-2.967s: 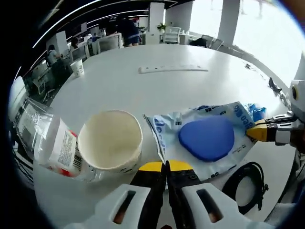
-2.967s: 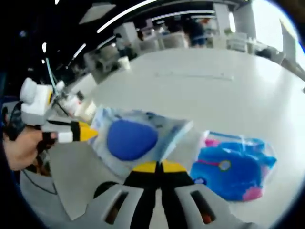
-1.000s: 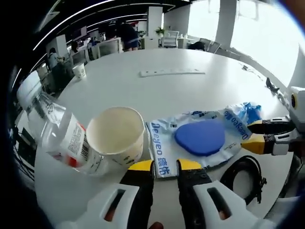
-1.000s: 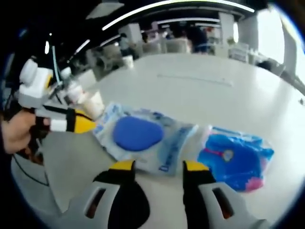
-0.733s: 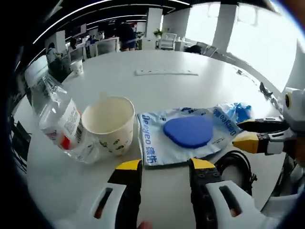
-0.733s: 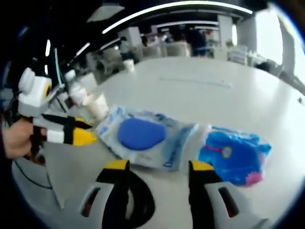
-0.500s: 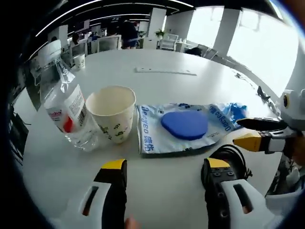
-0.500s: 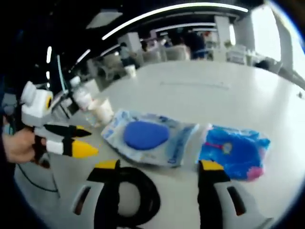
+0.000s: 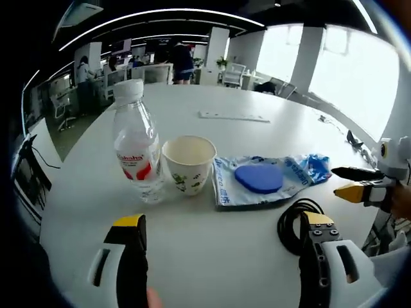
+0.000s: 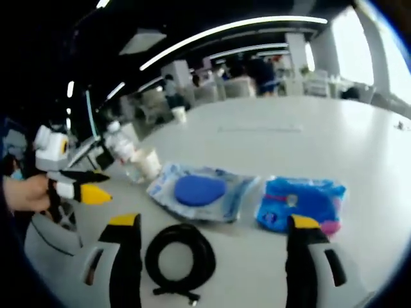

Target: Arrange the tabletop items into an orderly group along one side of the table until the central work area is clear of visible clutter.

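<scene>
In the left gripper view a clear water bottle [image 9: 137, 145] stands upright beside a paper cup [image 9: 189, 163], then a clear packet with a blue pad [image 9: 260, 179] lies flat, and a coiled black cable [image 9: 299, 221] sits nearer me. My left gripper [image 9: 223, 224] is open, held back above the table. In the right gripper view the blue-pad packet [image 10: 200, 190], a bright blue packet [image 10: 300, 203] and the black cable [image 10: 180, 258] lie in a row. My right gripper [image 10: 215, 224] is open above the cable. The left gripper [image 10: 77, 183] shows at the left, held by a hand.
A white power strip [image 9: 233, 117] lies far across the round white table [image 9: 205, 256]. A second paper cup [image 10: 179, 114] stands at the far edge. The right gripper [image 9: 363, 183] enters the left gripper view from the right. Office desks and chairs lie beyond.
Both grippers have opened from shut on the blue-pad packet, let it go, and pulled back and up. The packet now lies flat beside the cup.
</scene>
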Demonstrator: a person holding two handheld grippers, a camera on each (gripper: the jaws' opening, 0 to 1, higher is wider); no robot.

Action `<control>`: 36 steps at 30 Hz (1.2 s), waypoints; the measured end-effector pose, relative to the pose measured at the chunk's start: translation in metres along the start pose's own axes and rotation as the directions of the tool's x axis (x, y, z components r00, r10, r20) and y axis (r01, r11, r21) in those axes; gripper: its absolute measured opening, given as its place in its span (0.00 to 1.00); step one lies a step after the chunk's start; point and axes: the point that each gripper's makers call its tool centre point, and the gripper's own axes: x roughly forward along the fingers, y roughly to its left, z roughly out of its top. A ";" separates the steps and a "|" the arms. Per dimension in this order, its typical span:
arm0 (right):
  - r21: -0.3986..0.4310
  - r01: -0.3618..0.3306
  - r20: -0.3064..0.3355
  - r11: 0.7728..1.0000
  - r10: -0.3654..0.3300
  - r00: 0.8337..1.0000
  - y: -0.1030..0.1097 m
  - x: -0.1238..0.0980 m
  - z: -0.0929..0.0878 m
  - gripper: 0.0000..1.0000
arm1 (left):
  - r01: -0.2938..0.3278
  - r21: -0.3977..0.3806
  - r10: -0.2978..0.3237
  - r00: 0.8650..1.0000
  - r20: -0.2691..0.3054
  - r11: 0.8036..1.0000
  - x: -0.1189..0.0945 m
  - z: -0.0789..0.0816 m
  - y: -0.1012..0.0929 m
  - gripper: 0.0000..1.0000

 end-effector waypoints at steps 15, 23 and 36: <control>0.006 0.040 0.001 0.999 -0.040 0.999 -0.020 -0.041 -0.005 0.95 | 0.018 0.007 -0.018 1.000 0.013 1.000 -0.054 -0.013 0.024 0.99; 0.006 0.039 -0.005 0.999 -0.039 0.999 -0.019 -0.044 -0.008 0.93 | -0.001 0.001 0.001 1.000 0.017 1.000 -0.068 -0.013 0.038 0.99; 0.005 0.006 -0.048 1.000 -0.005 0.999 -0.001 -0.028 -0.025 0.89 | 0.037 -0.009 -0.037 0.999 -0.003 0.999 -0.054 -0.023 0.019 0.99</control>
